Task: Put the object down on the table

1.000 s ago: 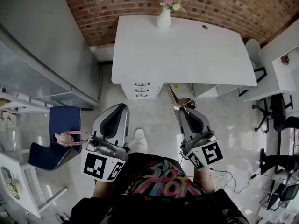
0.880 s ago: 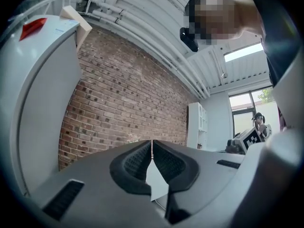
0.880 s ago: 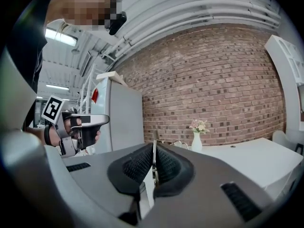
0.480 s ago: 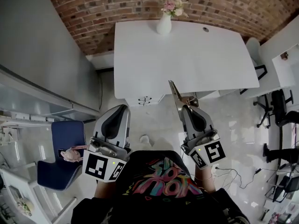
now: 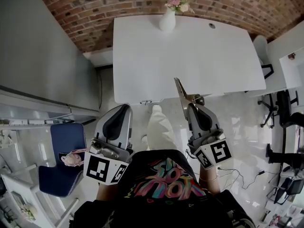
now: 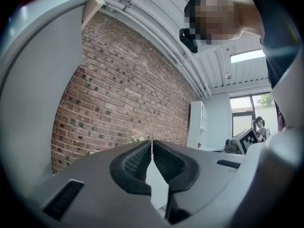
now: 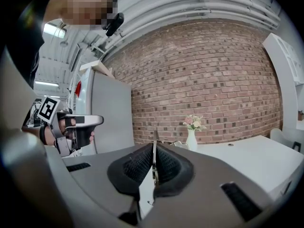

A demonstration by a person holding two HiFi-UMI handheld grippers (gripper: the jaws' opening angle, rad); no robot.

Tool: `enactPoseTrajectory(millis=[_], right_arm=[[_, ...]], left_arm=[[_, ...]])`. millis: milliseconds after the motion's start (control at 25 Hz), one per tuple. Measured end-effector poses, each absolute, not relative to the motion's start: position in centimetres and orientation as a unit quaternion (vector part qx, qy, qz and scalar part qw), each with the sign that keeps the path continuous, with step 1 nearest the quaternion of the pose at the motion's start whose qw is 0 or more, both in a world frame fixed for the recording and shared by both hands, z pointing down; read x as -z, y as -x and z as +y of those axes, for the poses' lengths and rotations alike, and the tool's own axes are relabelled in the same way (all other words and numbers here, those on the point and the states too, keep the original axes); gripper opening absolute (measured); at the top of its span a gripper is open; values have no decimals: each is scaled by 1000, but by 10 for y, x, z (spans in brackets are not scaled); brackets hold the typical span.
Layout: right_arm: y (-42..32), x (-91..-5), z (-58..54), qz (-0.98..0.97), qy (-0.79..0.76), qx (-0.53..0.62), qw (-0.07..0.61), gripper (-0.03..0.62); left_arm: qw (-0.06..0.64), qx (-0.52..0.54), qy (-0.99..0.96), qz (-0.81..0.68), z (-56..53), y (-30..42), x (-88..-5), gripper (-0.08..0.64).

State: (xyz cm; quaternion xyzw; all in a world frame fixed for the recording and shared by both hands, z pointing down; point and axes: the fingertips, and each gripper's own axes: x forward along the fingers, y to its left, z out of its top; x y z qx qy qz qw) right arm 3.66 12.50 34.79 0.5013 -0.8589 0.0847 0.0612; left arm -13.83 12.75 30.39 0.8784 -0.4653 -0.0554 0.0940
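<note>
My right gripper (image 5: 189, 105) is shut on a thin, pointed metal tool (image 5: 182, 92) that looks like scissors. Its tip reaches over the near edge of the white table (image 5: 190, 51). In the right gripper view the blade (image 7: 155, 137) stands on edge, pinched between the black pads of the right gripper (image 7: 154, 151). My left gripper (image 5: 124, 108) hangs short of the table's near edge, shut with nothing in it. The left gripper view shows the left gripper (image 6: 152, 142) with its tips touching.
A white vase of flowers (image 5: 167, 19) stands at the table's far edge against the brick wall. A blue chair (image 5: 64, 151) with a pink item sits at the lower left. Office chairs (image 5: 282, 108) are at the right. A grey cabinet (image 5: 42, 46) fills the left.
Both grippers have moved forward toward the table. The tool's tip, earlier over the floor by the drawers, now lies over the table's near edge. Both jaws stay shut.
</note>
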Motion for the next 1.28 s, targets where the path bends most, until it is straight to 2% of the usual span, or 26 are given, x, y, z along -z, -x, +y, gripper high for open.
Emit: enactPoseTrajectory(millis=[800, 1280], right_arm=[[-81, -318, -129, -887, -453, -69, 52, 18], [-81, -322, -176, -897, -432, -80, 48, 18]], left_arm=[[61, 65, -874, -478, -121, 70, -267, 32], [65, 60, -872, -481, -165, 60, -269, 32]])
